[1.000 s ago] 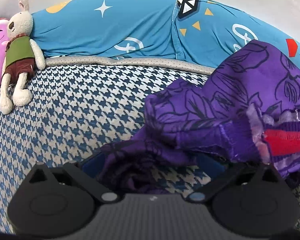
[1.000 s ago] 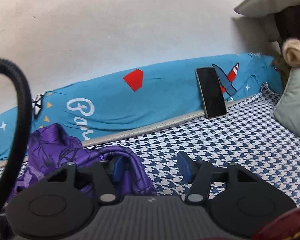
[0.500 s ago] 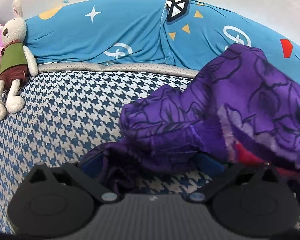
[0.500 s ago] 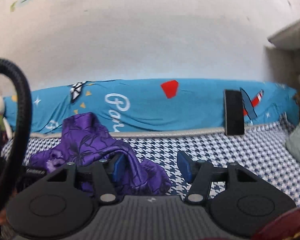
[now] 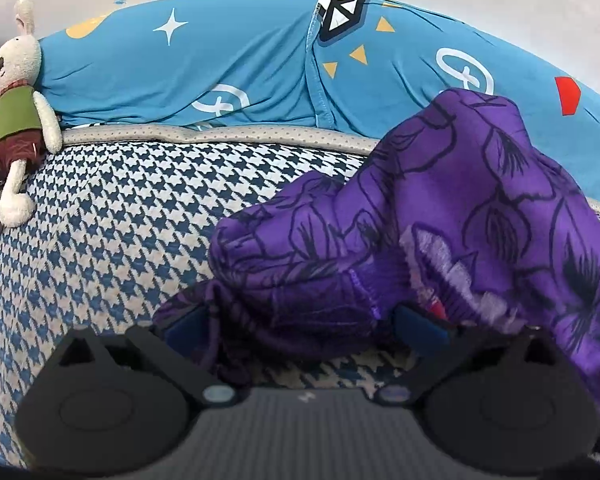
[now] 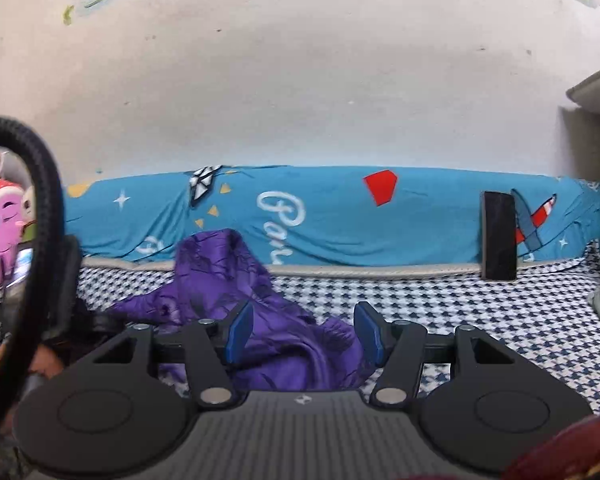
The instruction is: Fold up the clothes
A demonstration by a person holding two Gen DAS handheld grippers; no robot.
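Observation:
A crumpled purple garment (image 5: 452, 220) with dark leaf outlines lies heaped on the houndstooth bed cover (image 5: 120, 220). It rises to a peak against the blue bolster. My left gripper (image 5: 300, 326) is open, its blue pads (image 5: 182, 324) wide apart, with a fold of the cloth lying between and over them. In the right wrist view the same garment (image 6: 220, 276) sits left of centre. My right gripper (image 6: 305, 334) is open too, and the garment's near edge lies between its blue pads (image 6: 240, 332).
A long blue printed bolster (image 5: 220, 72) runs along the white wall. A plush rabbit (image 5: 14, 112) and a pink toy (image 6: 4, 228) lie at the left. A black phone (image 6: 499, 236) leans on the bolster at the right. A black cable (image 6: 44, 240) loops at the right view's left edge.
The right wrist view has swung up and leftward, bringing the garment between its fingers. In the left view the garment has slid closer and now covers the red patch seen earlier.

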